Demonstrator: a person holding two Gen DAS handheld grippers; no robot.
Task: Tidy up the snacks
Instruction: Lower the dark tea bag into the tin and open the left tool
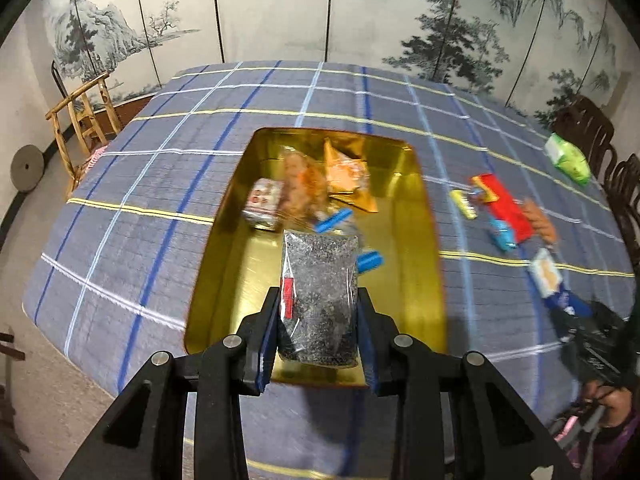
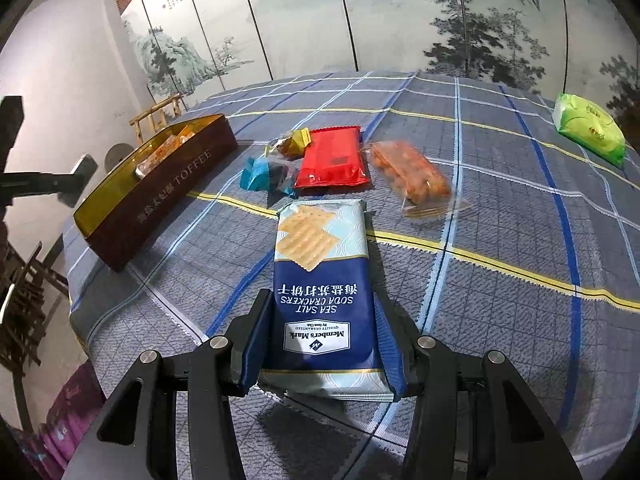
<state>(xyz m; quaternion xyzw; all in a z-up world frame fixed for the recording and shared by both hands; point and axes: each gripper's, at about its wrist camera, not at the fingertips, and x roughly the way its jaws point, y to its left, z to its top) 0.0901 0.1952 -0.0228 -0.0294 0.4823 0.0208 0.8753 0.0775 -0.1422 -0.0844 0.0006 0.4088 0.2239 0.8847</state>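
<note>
My left gripper point(image 1: 318, 312) is shut on a clear bag of dark seeds point(image 1: 320, 292) and holds it above the near end of the open gold-lined toffee tin point(image 1: 424, 240). The tin holds orange snack packs point(image 1: 344, 172), a small pink-white pack point(image 1: 264, 200) and blue-wrapped candies point(image 1: 370, 262). My right gripper point(image 2: 322, 338) is shut on a blue sea salt soda cracker pack point(image 2: 322, 280), which lies on or just above the tablecloth. The tin point(image 2: 160, 188) stands to its left.
Loose snacks lie on the plaid tablecloth point(image 2: 500, 208): a red pack point(image 2: 334, 156), an orange snack bag point(image 2: 412, 176), a blue-wrapped candy point(image 2: 260, 176), a yellow-wrapped one point(image 2: 294, 142) and a green pack point(image 2: 588, 128) far right. Chairs point(image 1: 80, 120) stand around the table.
</note>
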